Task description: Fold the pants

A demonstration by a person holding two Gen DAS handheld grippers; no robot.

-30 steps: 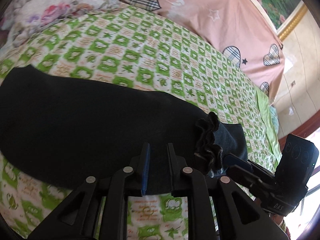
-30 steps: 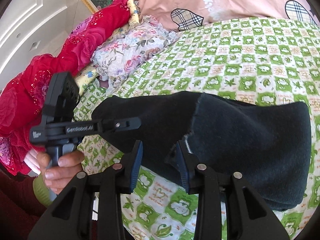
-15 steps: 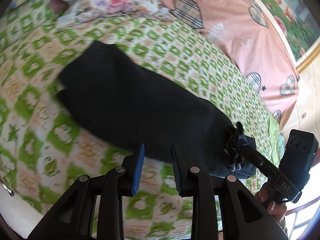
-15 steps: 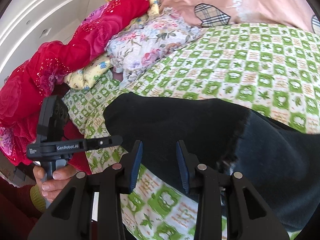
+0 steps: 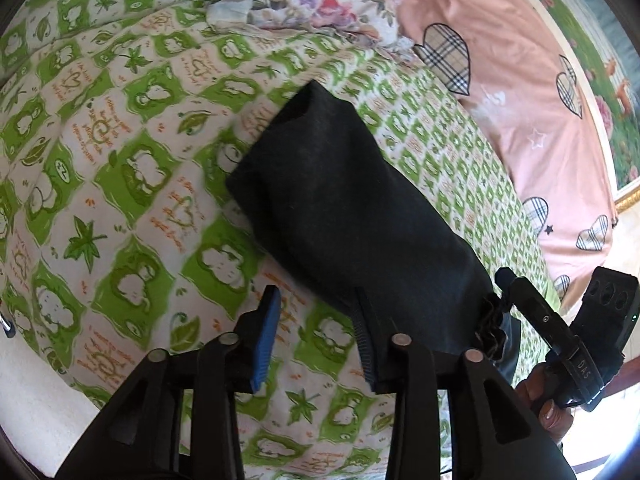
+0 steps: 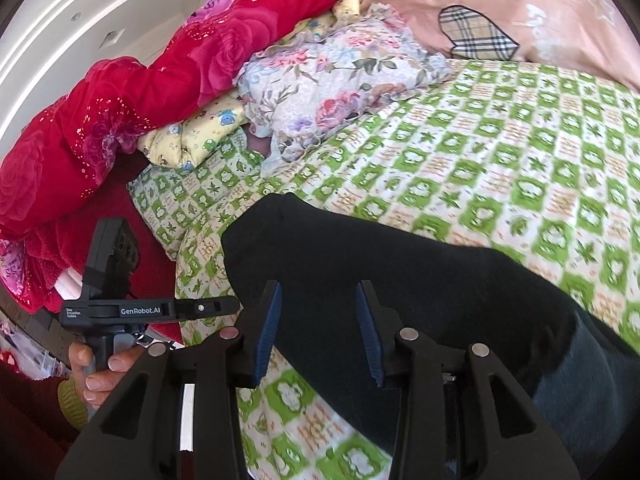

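The black pants (image 5: pixel 352 208) lie folded lengthwise on the green checked bedsheet (image 5: pixel 132 168). In the right wrist view the pants (image 6: pixel 400 280) run from the middle to the lower right. My left gripper (image 5: pixel 316 336) is open and empty above the pants' near edge. My right gripper (image 6: pixel 318 328) is open and empty, over the pants' near edge. The right gripper shows in the left wrist view (image 5: pixel 516 284) at the waistband end. The left gripper shows in the right wrist view (image 6: pixel 224 306) beside the leg end.
A pink quilt with plaid hearts (image 5: pixel 520 80) lies at the back of the bed. A floral pillow (image 6: pixel 332 76) and a red blanket (image 6: pixel 120 100) are piled at the bed's left side. The bed's near edge (image 5: pixel 48 432) is at the lower left.
Both grippers have let go of the pants and pulled back and up. Their jaws have opened wider. The pants now lie flat on the sheet.
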